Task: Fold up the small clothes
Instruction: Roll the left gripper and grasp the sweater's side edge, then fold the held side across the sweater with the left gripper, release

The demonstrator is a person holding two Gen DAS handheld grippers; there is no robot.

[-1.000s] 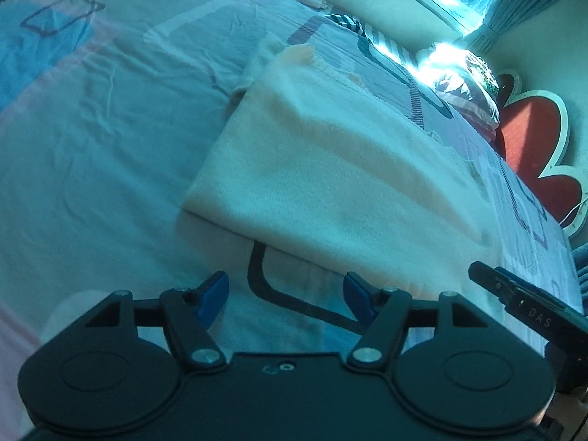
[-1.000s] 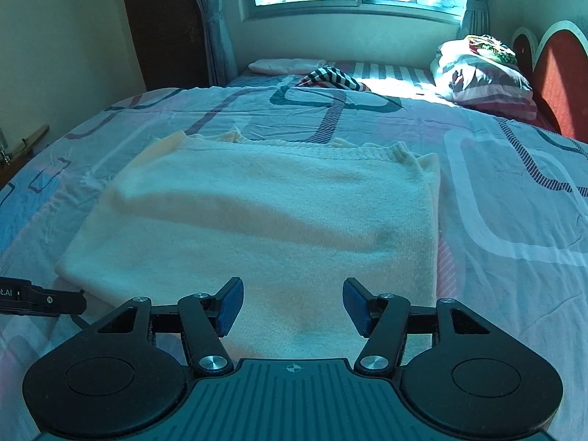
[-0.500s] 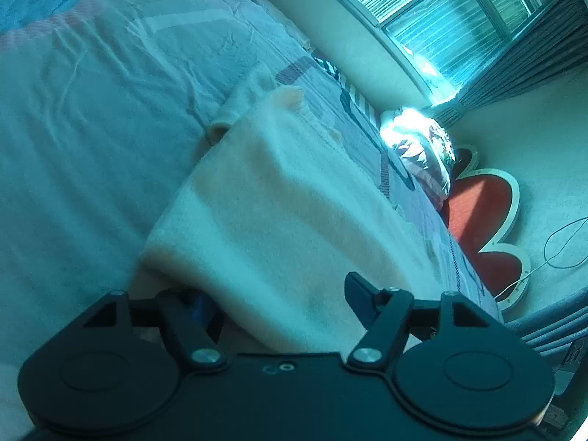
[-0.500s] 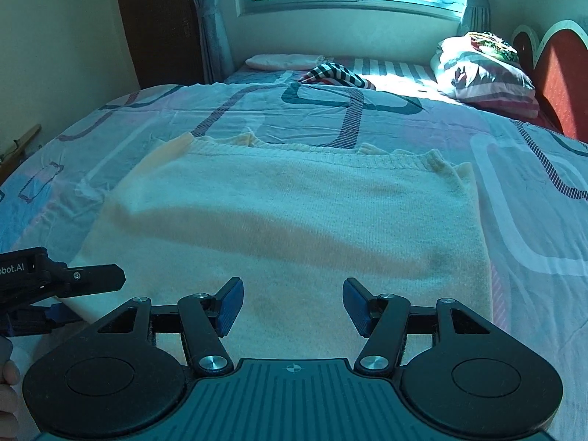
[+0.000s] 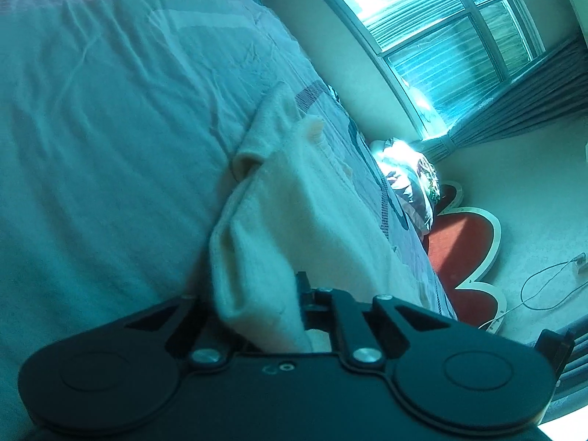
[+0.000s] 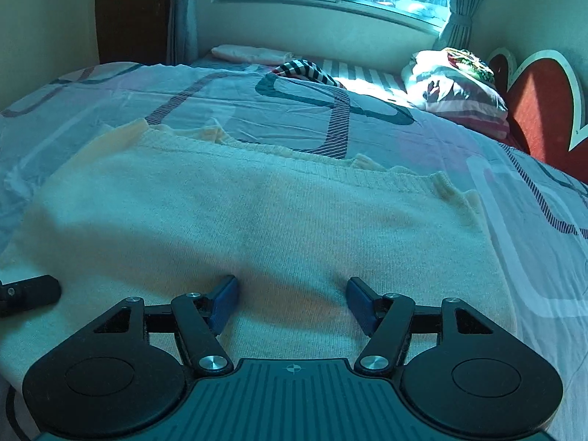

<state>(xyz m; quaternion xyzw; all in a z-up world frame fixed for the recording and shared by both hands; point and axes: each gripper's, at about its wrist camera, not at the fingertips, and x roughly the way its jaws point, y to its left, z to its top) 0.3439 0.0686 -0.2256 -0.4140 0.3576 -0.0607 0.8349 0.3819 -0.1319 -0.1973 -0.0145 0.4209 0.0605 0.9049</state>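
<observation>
Patterned pastel bedsheet (image 6: 367, 128) carrying cream knitted sweater (image 6: 257, 220). My left gripper (image 5: 290, 316), just closing, is pinching its lower-frame corner; right gripper (image 6: 292, 301), jaws widening, empty, is needing matching hem bite.

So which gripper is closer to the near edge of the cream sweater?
Left. The left gripper is shut on the cream sweater at that edge, bunching it up. The right gripper hangs open over the knit, farther in from the edge.
</observation>
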